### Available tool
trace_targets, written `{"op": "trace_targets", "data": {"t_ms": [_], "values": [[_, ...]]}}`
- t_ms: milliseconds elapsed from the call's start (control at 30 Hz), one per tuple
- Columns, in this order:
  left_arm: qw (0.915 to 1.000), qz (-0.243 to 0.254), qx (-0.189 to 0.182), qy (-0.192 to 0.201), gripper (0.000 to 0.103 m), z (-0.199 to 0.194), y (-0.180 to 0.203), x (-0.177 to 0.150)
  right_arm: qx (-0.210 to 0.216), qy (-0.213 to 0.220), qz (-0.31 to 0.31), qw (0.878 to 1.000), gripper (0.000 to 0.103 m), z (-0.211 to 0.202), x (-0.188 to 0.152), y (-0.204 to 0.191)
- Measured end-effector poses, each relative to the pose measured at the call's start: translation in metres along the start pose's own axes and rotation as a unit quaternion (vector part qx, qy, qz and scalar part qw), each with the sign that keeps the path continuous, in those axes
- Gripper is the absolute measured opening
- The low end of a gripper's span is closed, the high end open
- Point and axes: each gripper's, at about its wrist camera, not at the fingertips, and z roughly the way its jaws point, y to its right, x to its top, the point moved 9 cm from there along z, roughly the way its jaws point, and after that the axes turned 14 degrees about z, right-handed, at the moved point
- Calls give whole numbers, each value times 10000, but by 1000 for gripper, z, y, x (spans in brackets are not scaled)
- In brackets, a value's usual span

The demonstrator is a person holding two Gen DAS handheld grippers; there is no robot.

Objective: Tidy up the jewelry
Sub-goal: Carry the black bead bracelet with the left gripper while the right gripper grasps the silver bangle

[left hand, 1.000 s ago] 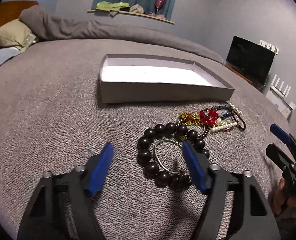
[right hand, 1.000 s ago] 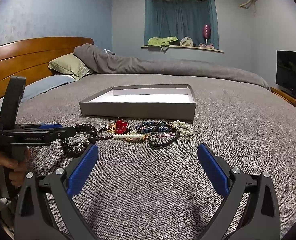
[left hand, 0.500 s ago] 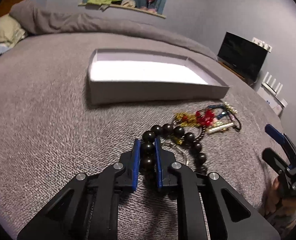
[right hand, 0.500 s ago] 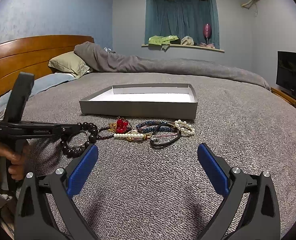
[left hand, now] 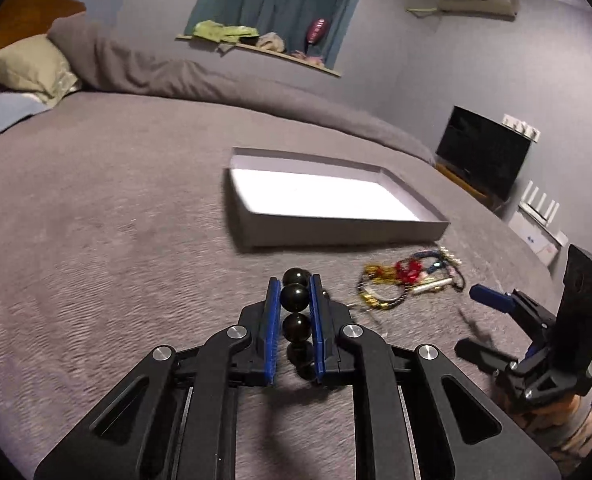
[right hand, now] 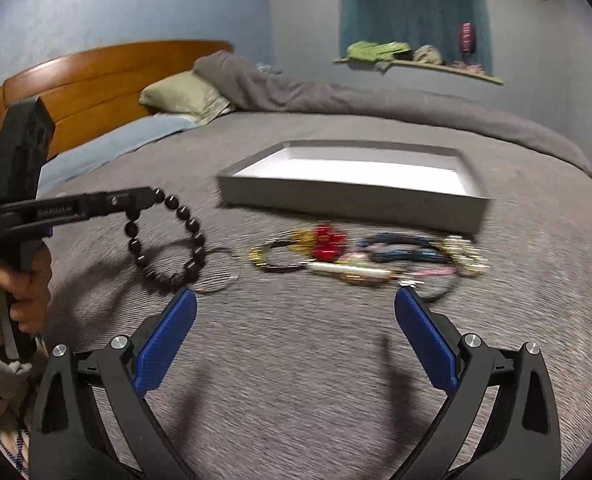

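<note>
Now left tongs [left hand: 295, 294] level, black bead bracelet [right hand: 164, 240] dangling clamped above bedspread [right hand: 296, 360].

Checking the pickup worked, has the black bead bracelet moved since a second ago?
Yes. The bracelet has come up off the bedspread and hangs from the left gripper; the silver ring lies below.

Black bracelet [right hand: 168, 240] — blue-padded tongs [left hand: 295, 292]

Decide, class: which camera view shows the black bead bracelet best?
The right wrist view: the whole black bead bracelet hangs as a loop from the left gripper. The left wrist view shows only a few beads clamped between its jaws.
</note>
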Motion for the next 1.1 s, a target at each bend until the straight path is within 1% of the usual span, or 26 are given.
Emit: {"op": "trace_targets", "data": {"t_ms": [133,200,300,333,433,533,600,733,800,867,900,967,1033,1067,1100], "values": [[9994,-84,267,-188,15,-2,-18,-11,137,-348,-273,9989,97,22,-7,-29],[9987,-170,398,-262,15,-5,-29,-17,143,-464,-382,9981,93,29,-10,-39],[9971,-285,592,-377,15,-8,-44,-24,63,-744,-547,9957,82,44,-15,-49],[9964,-337,646,-436,15,-7,-49,-27,1,-894,-603,9942,80,51,-18,-51],[9954,-417,626,-597,15,-4,-53,-35,-103,-1013,-656,9926,78,59,-19,-53],[9945,-428,598,-745,15,2,-53,-42,-155,-1026,-636,9926,70,66,-14,-56],[9940,-457,596,-794,20,6,-53,-45,-165,-1045,-648,9923,59,69,-13,-58],[9935,-455,589,-862,27,11,-52,-50,-129,-1016,-672,9925,58,68,-13,-61],[9936,-382,581,-891,36,13,-49,-50,-104,-1055,-653,9922,58,68,-14,-60],[9936,-233,623,-917,42,17,-44,-50,-105,-1141,-678,9911,58,72,-15,-60],[9933,-154,673,-928,43,18,-42,-50,-115,-1164,-712,9906,58,74,-15,-62],[9934,-98,708,-899,42,18,-41,-49,-123,-1186,-774,9898,58,77,-14,-64],[9933,-93,737,-880,30,17,-42,-48,-126,-1211,-847,9889,54,80,-14,-66],[9934,-83,734,-875,21,16,-43,-48,-95,-1224,-852,9888,51,81,-15,-67],[9937,-88,723,-855,15,15,-43,-48,-75,-1218,-843,9889,47,81,-14,-66]]}}
